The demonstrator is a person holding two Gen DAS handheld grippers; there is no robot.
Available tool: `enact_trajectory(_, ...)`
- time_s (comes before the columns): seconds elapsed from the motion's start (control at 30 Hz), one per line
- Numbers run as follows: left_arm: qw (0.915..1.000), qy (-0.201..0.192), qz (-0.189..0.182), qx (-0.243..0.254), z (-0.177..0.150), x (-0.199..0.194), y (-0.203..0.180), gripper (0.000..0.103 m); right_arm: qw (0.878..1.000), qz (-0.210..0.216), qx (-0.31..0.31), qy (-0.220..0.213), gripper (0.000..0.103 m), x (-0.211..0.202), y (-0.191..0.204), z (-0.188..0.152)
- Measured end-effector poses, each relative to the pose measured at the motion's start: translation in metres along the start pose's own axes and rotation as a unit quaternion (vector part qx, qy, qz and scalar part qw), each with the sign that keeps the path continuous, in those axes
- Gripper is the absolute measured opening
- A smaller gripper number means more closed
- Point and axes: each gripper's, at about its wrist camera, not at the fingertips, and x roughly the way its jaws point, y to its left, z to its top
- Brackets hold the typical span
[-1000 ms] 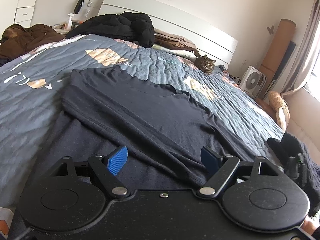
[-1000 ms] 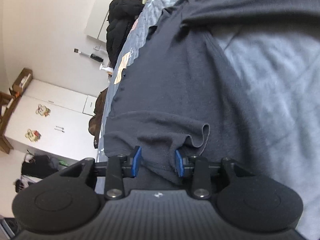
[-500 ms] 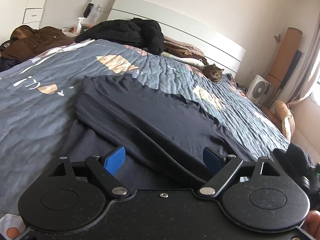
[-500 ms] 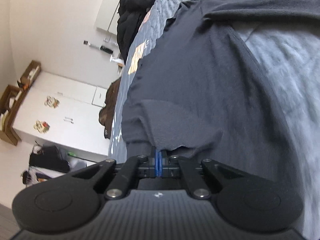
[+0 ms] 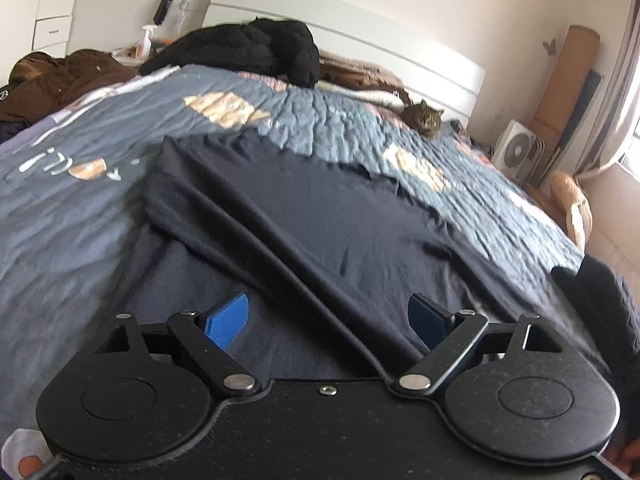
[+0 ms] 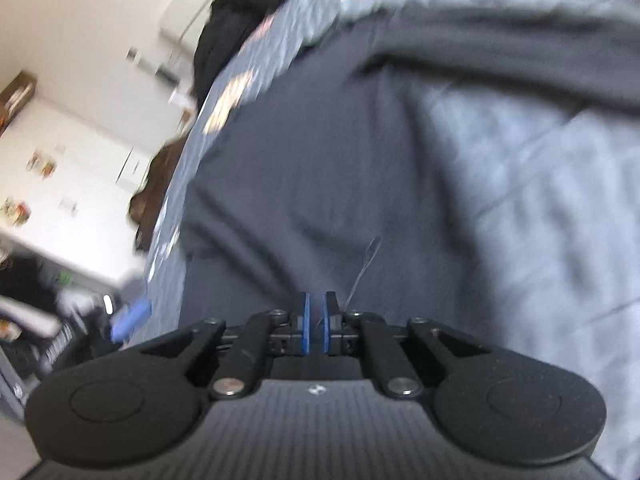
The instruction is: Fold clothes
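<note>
A dark navy shirt lies spread on the blue patterned quilt of a bed, with one side folded over so that a long diagonal fold edge runs across it toward the left hand-held gripper. That gripper hangs just above the near part of the shirt with its blue fingers spread wide apart, the fold edge passing between them; they hold nothing.

In the right wrist view, which is blurred, the same shirt fills the middle of the frame and reaches right down to the right hand-held gripper. Its blue pads are drawn almost together with dark cloth pinched between them, so it is gripping the shirt's near edge.

Farther up the bed, a black jacket is heaped near the white headboard, and a brown garment lies at the left side. A tabby cat rests on the quilt by the headboard. A white fan stands on the floor to the right of the bed.
</note>
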Motion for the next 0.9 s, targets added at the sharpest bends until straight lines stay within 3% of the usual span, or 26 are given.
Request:
enact_trajectory(0.1, 0.9995, 0.025, -0.016, -0.013, -0.010, 0.012, 0.000, 0.080, 0.998, -0.041, -0.020, -0.037, 0.007, 0.002, 0.000, 0.017)
enact_trajectory(0.13, 0.9989, 0.031, -0.027, -0.021, -0.013, 0.016, 0.000, 0.077, 0.999, -0.033, -0.022, -0.038, 0.007, 0.009, -0.001, 0.021)
enact_trajectory(0.37, 0.9890, 0.091, -0.090, -0.073, -0.037, 0.045, -0.006, 0.060, 0.999, -0.027, -0.041, 0.006, 0.011, 0.052, -0.003, 0.023)
enact_trajectory(0.53, 0.9864, 0.112, -0.091, -0.078, -0.051, 0.060, -0.015, 0.060, 0.997, -0.030, -0.064, 0.011, 0.038, 0.055, -0.001, 0.019)
enact_trajectory(0.9, 0.9863, 0.117, -0.086, -0.078, -0.059, 0.070, -0.020, 0.060, 0.997, -0.031, -0.065, 0.001, 0.046, 0.059, -0.005, 0.020)
